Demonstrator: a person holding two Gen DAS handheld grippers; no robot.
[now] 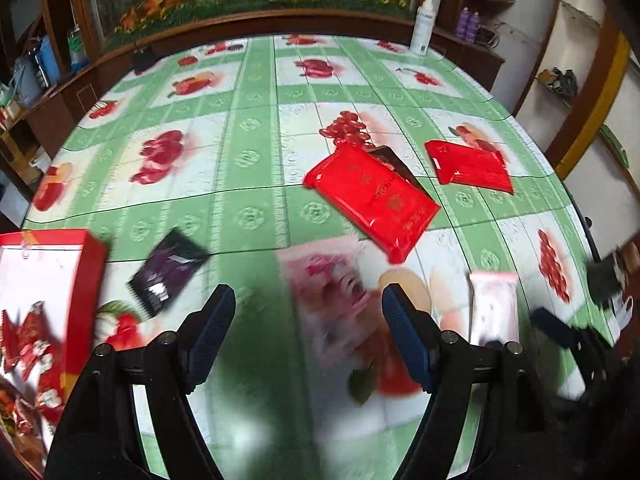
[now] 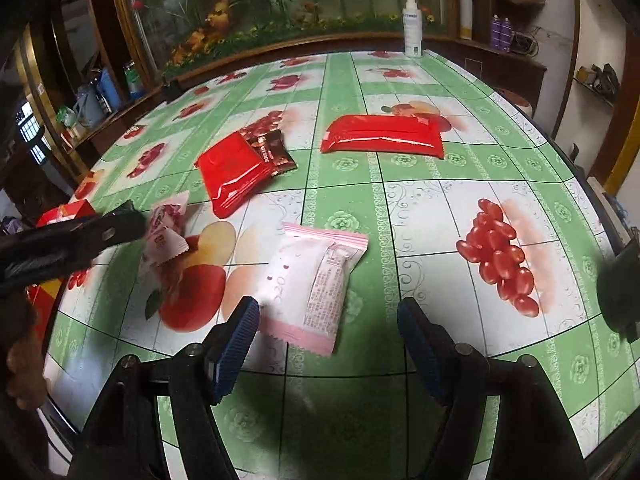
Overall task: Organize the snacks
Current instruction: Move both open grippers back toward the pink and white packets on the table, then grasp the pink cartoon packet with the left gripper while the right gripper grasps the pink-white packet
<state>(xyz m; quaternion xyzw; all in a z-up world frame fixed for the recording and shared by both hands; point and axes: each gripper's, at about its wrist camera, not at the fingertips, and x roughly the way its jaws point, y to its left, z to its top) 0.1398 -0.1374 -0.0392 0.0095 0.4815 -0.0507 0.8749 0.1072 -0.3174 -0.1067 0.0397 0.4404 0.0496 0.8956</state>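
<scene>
At the bottom of the left wrist view, the left gripper (image 1: 308,312) stands with its fingers wide apart and holds nothing; a blurred pink floral packet (image 1: 332,280) lies between the fingertips on the green fruit-print tablecloth (image 1: 248,156). A dark purple packet (image 1: 168,272) lies left of it, beside the red box (image 1: 86,276) at the left edge. A red packet (image 1: 372,196) lies in the centre, partly over a dark brown packet (image 1: 394,162), and a second red packet (image 1: 468,166) is further right. In the right wrist view, the right gripper (image 2: 328,320) is also wide open and empty, with a pink-and-white packet (image 2: 312,280) just ahead of its left finger. A white spray bottle (image 2: 412,28) stands at the upper centre.
</scene>
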